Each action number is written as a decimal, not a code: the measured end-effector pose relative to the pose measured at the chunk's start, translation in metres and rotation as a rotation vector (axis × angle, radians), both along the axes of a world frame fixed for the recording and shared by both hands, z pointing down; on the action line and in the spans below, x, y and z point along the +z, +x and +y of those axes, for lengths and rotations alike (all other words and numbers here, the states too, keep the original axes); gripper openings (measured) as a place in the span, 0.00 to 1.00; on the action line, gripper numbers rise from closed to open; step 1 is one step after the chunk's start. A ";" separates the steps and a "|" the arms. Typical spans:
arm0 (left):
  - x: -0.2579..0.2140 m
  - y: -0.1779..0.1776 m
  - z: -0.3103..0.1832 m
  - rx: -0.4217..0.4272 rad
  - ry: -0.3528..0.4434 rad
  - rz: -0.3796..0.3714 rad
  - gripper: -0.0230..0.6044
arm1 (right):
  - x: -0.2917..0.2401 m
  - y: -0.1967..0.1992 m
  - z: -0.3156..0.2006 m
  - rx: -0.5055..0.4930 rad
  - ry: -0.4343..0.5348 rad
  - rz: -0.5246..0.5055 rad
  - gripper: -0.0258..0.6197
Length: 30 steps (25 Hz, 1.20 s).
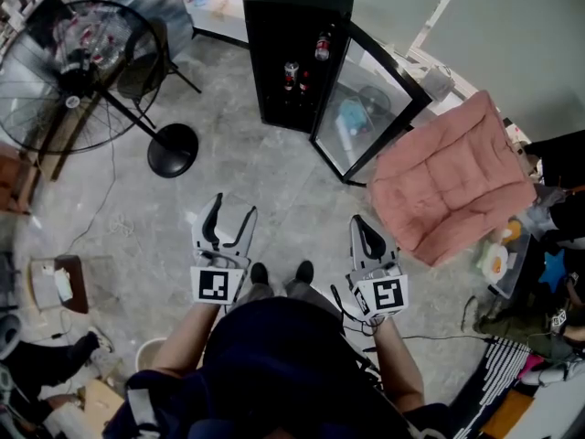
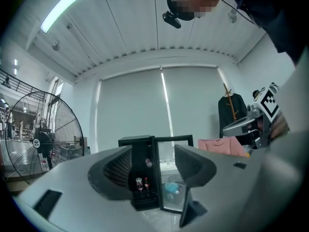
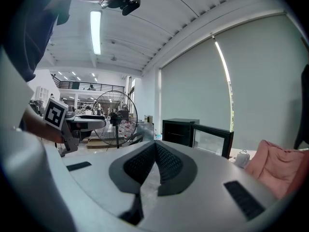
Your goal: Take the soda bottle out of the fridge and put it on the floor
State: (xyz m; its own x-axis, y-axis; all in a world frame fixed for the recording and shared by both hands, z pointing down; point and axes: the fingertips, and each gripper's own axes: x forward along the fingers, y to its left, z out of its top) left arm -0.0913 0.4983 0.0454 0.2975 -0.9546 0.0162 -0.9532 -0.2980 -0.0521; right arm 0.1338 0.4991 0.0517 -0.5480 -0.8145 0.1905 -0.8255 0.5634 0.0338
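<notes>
Head view: you hold both grippers level above the floor (image 1: 274,181), well apart from the fridge (image 1: 292,26). The fridge door (image 1: 375,108) stands open. The bottle (image 1: 303,82) stands inside on the lower shelf, just beside a can (image 1: 292,74); 1 more drink (image 1: 323,46) sits higher up. A fan (image 1: 73,71) stands left, a pink cushion (image 1: 452,181) right.

Left gripper view: the left gripper (image 2: 153,166) has its jaws apart, with nothing between them. The fridge and bottle (image 2: 146,181) show far off through the gap.

Right gripper view: the right gripper (image 3: 154,146) has its jaws together at the tips, empty. The fridge (image 3: 181,129) stands beyond.
</notes>
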 end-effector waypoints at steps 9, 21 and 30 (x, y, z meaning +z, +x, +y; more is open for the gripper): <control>0.004 0.015 -0.015 -0.011 -0.020 -0.005 0.51 | 0.008 0.017 -0.007 -0.025 -0.012 -0.030 0.07; 0.008 0.039 -0.067 -0.051 -0.016 0.000 0.51 | 0.022 0.040 -0.046 -0.106 -0.041 -0.035 0.07; 0.015 0.009 -0.158 0.051 0.009 -0.011 0.51 | 0.026 0.007 -0.120 -0.021 -0.038 -0.046 0.07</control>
State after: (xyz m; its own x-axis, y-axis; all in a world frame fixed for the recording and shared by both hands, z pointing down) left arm -0.0819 0.3404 0.0604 0.3455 -0.9384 0.0111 -0.9362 -0.3454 -0.0655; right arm 0.1410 0.3792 0.0778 -0.5740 -0.7953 0.1949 -0.8136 0.5809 -0.0257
